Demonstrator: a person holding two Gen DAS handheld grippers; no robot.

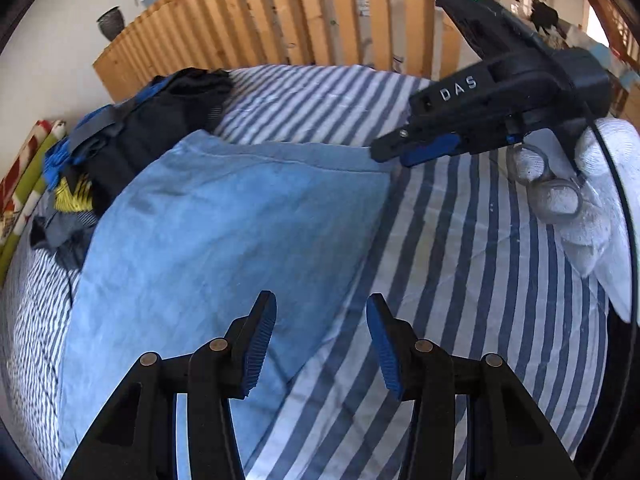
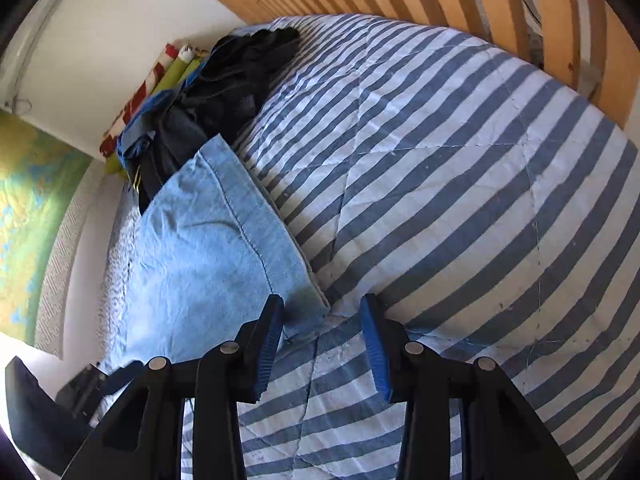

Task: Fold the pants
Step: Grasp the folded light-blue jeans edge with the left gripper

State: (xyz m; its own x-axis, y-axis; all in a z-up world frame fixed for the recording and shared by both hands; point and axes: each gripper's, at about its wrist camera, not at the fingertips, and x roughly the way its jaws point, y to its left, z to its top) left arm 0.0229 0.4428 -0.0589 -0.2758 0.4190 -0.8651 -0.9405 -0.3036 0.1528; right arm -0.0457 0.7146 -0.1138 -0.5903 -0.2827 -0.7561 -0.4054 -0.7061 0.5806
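Light blue pants lie flat on a bed with a blue-and-white striped cover, folded into a broad panel toward the left of the bed. Seam stitching runs along the far edge.

Left hand-held gripper: released, pads spread, nothing between them. It hovers over the near right edge of the pants, where cloth meets striped cover.

Right hand-held gripper: in its own view the pads stand apart, released, at the pants' near corner, cloth just beside the left pad. In the left wrist view its tips sit at the pants' far right corner; whether they touch cloth, cannot tell. A white-gloved hand holds it.

A pile of dark clothes with blue and yellow bits sits at the far left, touching the pants' edge. Wooden slatted headboard beyond the bed.
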